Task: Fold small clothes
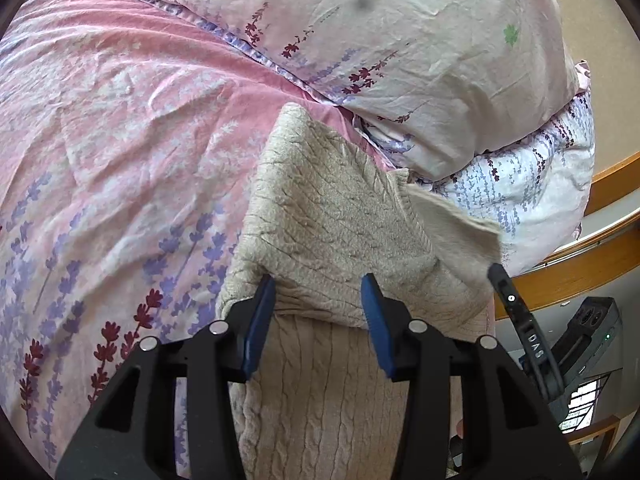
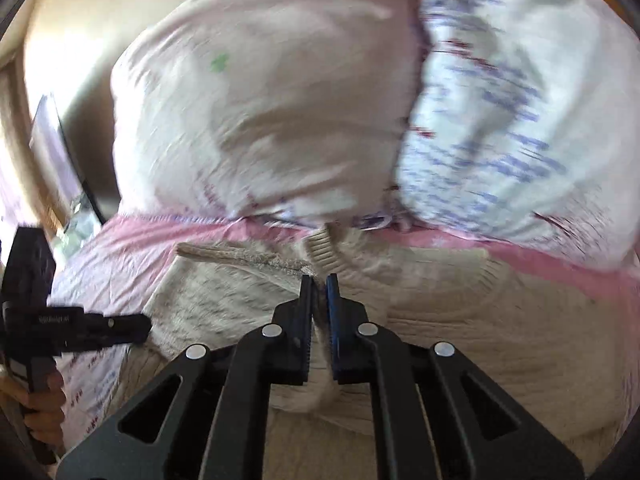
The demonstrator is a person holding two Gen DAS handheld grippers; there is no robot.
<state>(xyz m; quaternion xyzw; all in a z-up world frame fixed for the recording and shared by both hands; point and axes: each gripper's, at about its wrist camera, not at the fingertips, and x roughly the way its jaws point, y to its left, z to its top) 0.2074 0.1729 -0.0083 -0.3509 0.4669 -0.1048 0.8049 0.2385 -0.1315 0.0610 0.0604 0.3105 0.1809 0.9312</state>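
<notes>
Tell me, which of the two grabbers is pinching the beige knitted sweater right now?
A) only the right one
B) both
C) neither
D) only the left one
A: the right gripper is closed on a fold of the sweater, while the left gripper has its jaws spread apart above it.

One sweater point(image 1: 320, 216) – two pillows point(image 1: 400, 40) – two claws point(image 1: 320, 308).

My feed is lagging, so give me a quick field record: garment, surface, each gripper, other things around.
garment: beige cable-knit sweater, partly folded over itself
surface: pink floral bedsheet
left gripper: open, fingers either side of a sweater fold
right gripper: shut on a pinch of the sweater near its ribbed edge
nearby: pale floral pillows behind the sweater; wooden bed frame at the right in the left wrist view
</notes>
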